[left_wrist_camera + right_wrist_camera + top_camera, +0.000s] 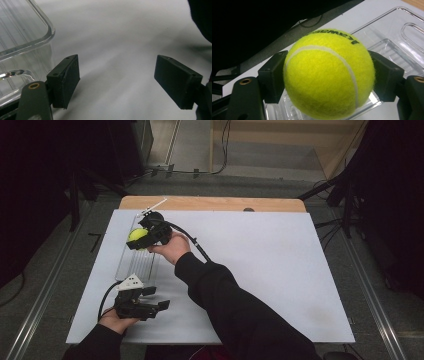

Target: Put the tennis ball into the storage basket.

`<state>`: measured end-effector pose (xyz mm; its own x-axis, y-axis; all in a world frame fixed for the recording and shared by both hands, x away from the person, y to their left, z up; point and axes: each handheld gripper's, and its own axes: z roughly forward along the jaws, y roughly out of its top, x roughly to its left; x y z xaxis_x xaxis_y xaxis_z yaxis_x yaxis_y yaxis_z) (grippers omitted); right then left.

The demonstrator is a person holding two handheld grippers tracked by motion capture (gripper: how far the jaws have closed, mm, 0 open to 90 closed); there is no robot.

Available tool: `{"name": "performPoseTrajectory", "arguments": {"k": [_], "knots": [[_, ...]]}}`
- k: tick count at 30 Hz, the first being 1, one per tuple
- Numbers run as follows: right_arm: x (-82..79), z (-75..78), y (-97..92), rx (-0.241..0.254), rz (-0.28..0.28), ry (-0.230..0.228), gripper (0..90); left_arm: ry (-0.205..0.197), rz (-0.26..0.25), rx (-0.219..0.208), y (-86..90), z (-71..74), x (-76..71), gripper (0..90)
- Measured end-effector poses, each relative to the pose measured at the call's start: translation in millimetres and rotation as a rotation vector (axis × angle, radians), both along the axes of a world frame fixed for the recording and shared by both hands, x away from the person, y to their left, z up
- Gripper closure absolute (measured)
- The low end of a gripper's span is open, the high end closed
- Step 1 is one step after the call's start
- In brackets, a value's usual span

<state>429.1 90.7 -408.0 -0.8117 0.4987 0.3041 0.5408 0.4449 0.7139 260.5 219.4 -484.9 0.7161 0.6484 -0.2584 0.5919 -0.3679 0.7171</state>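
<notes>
I'm holding the tennis ball [328, 75] clamped between the right gripper [146, 236]'s jaws, over the clear tray [131, 265]. If I'm releasing off-centre, it could bounce off the rim. The left gripper [127, 82], jaws wide and empty, is waiting beside the tray; its view is showing the tray's rounded corner close up.

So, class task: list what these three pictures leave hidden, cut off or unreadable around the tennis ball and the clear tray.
- Tennis ball: its black print is upside down and partly curves away in the right gripper view.
- Clear tray: the floor under the ball is hidden by the ball, and the frame edges crop it.
- Left tongs: the left gripper view crops the tray corner beside them.
- Small dark thing at the table's far edge: too small to identify in the high view.
</notes>
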Motion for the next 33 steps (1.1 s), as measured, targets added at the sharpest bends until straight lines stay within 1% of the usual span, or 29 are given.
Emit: {"name": "performPoseTrajectory", "arguments": {"k": [6,10,12,18,21,26,28,30,33], "knots": [[1.8,-7.3,2.4,-0.018,-0.006,0.015,22.6,0.001,0.001,-0.002,-0.1,0.0,-0.2,21.1],[0.5,-11.7,5.4,-0.04,-0.012,0.004,22.6,0.001,-0.001,0.001,-0.1,0.2,-0.5,21.1],[0.2,-13.9,6.1,-0.045,-0.015,0.012,22.6,0.002,0.0,-0.001,0.1,0.1,-0.4,21.1],[0.6,-25.1,6.5,-0.03,-0.009,0.03,22.6,0.004,-0.002,0.002,-1.1,0.2,-1.1,21.1],[1.0,-31.6,7.2,-0.024,-0.008,0.05,22.6,0.003,-0.002,0.003,-1.2,0.0,-1.1,21.1],[-0.1,-37.4,10.6,-0.031,-0.001,0.056,22.5,0.006,-0.002,0.001,-1.1,0.1,-1.2,21.1],[-0.5,-38.0,11.2,-0.034,-0.002,0.053,22.6,0.006,-0.003,0.002,-1.0,0.2,-1.2,21.1],[-2.4,-37.4,12.9,-0.028,0.007,0.04,22.2,0.004,-0.002,0.001,-0.6,0.1,-1.1,21.1],[-4.9,-35.5,13.8,-0.064,0.033,-0.013,19.9,0.003,-0.001,0.002,-0.5,0.2,-1.2,21.1]]}}
